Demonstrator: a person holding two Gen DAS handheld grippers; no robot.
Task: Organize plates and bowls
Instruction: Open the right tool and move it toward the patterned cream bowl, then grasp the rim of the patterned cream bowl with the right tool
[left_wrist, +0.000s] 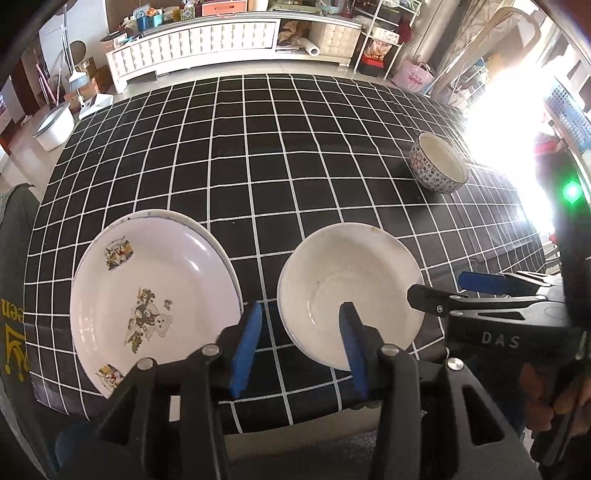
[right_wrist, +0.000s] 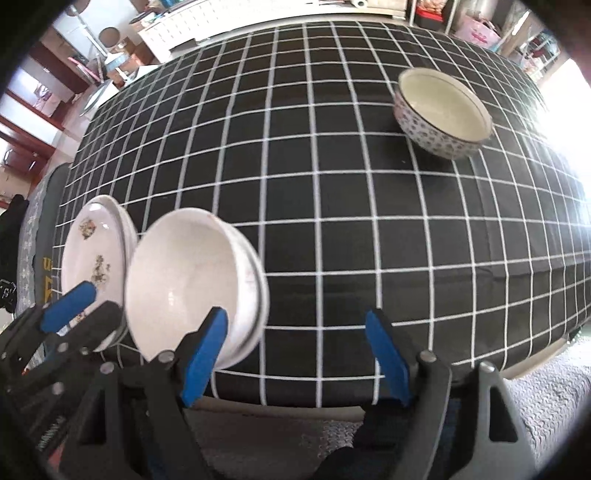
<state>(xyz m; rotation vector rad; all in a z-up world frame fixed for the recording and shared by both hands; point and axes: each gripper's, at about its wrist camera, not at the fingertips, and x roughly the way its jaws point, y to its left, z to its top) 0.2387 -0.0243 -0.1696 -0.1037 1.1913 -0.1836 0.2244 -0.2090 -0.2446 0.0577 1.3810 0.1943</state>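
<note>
Table covered in a black cloth with a white grid (left_wrist: 295, 155). Near its front edge, two stacks side by side, close but apart.

Left stack: cartoon plate (left_wrist: 147, 295) printed with bears, lying on top of a second plate whose rim shows behind it. Right stack: plain white plates (left_wrist: 351, 288), two at least (the second rim shows clearly in the right wrist view, (right_wrist: 195, 280)). Far right of the cloth, well apart from both stacks: floral bowl (left_wrist: 437, 164), upright, white inside.

Left gripper (left_wrist: 301, 345): jaws parted to a moderate gap, nothing between them. It sits above the table's front edge, one blue pad by the cartoon plate's rim, the other overlapping the white plates in view; contact cannot be told.

Right gripper (right_wrist: 295, 358): jaws spread wide, holding nothing, just right of the white plates and low over the front edge.
</note>
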